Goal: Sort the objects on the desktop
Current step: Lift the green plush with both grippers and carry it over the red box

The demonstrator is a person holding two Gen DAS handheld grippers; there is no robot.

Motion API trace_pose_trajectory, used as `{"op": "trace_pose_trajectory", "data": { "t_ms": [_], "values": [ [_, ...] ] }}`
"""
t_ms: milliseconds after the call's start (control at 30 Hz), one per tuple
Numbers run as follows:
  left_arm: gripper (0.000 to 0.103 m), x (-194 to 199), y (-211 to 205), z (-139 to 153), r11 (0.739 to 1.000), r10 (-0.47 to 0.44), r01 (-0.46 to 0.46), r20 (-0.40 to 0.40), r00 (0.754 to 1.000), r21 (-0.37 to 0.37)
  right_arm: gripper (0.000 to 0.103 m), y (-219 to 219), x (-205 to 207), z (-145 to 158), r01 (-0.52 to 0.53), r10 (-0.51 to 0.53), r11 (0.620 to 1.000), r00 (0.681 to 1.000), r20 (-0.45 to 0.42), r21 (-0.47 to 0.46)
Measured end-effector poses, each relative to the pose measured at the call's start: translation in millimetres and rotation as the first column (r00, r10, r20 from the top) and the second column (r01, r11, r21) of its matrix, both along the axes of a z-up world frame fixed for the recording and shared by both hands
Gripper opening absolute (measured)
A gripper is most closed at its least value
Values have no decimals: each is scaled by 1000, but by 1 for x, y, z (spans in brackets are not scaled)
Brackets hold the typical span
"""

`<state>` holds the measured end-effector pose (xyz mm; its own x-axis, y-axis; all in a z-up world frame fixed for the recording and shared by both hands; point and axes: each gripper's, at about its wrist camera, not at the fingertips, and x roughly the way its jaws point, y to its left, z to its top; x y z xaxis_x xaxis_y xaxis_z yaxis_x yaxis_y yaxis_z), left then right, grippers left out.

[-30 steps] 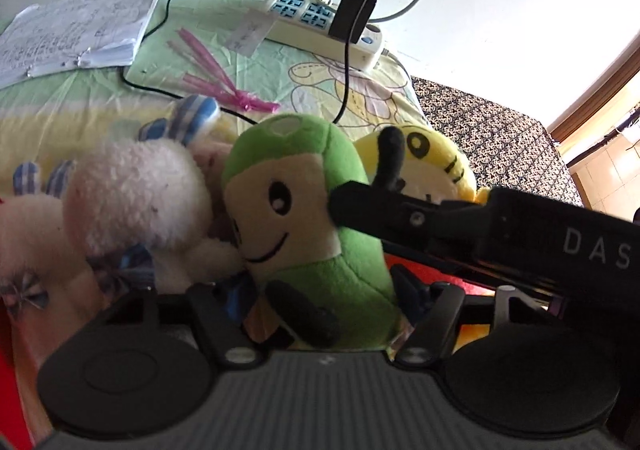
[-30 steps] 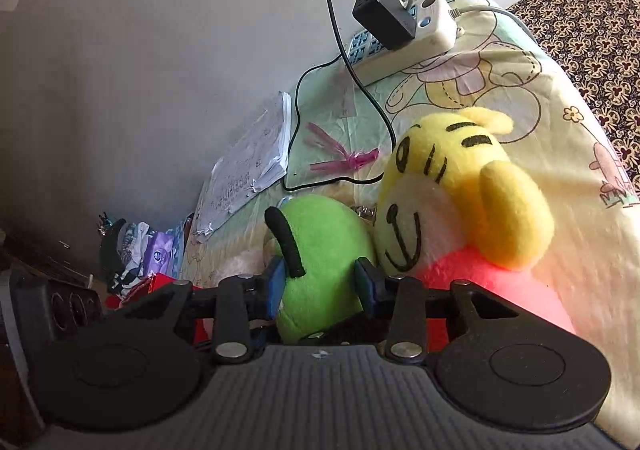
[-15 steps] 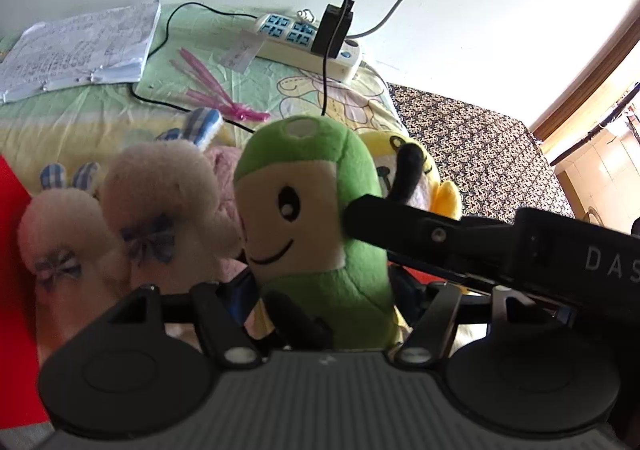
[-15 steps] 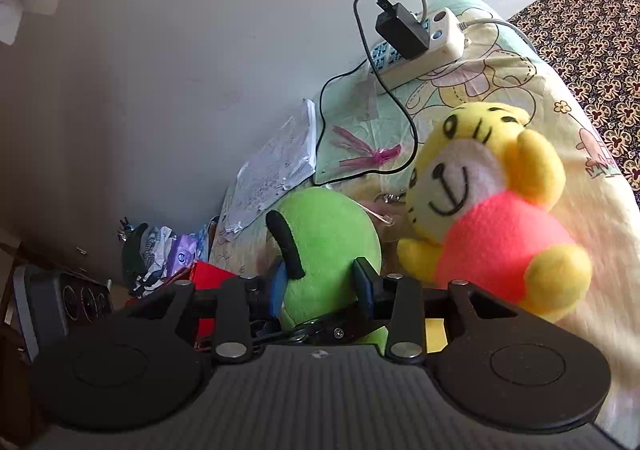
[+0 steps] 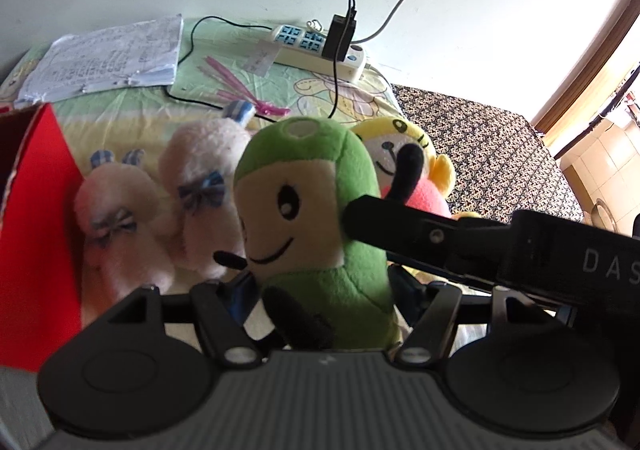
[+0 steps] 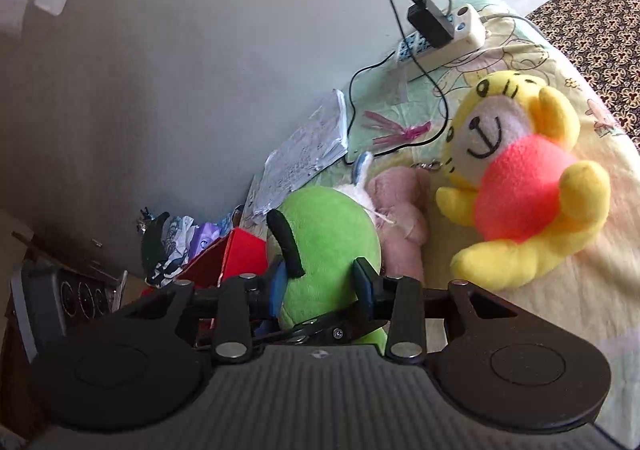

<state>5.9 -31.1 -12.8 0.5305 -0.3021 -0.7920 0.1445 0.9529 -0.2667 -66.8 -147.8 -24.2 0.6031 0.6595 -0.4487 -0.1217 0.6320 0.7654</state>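
A green plush toy (image 5: 308,210) with a cream smiling face and black limbs hangs above the bed, held from two sides. My left gripper (image 5: 318,286) is shut on its lower body. My right gripper (image 6: 320,284) is shut on its green back (image 6: 332,234), and one of its black fingers (image 5: 400,224) presses the toy's side in the left wrist view. A yellow tiger plush (image 6: 520,186) with a red body lies on the bed to the right. Two pale pink bunny plushes (image 5: 120,218) lie to the left of the green toy.
A red box (image 5: 36,230) stands open at the left edge of the bed. Farther back lie a paper stack (image 5: 108,54), pink ribbon strips (image 5: 240,90) and a power strip (image 5: 320,50) with a black charger and cable. A dark patterned cover (image 5: 480,154) lies to the right.
Both grippers have lifted the green plush up and back from the pile. The tiger plush now lies apart from it, and the red box has come into view on the left.
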Motion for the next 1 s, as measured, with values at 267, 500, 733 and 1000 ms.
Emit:
{"op": "trace_pose_trajectory", "data": {
  "t_ms": [267, 500, 733, 1000],
  "values": [
    [69, -24, 35, 15, 1000, -18, 19, 31, 999, -22, 39, 35, -23, 19, 21, -21, 1000, 999, 38, -11],
    [70, -42, 84, 40, 999, -39, 40, 90, 995, -15, 39, 89, -38, 42, 53, -54, 998, 995, 86, 14],
    [74, -54, 150, 58, 999, -27, 32, 155, 988, -29, 40, 152, -39, 67, 50, -47, 999, 985, 167, -13],
    [77, -61, 214, 47, 999, -33, 35, 162, 986, -14, 40, 210, -36, 66, 56, -52, 998, 984, 171, -21]
  ]
}}
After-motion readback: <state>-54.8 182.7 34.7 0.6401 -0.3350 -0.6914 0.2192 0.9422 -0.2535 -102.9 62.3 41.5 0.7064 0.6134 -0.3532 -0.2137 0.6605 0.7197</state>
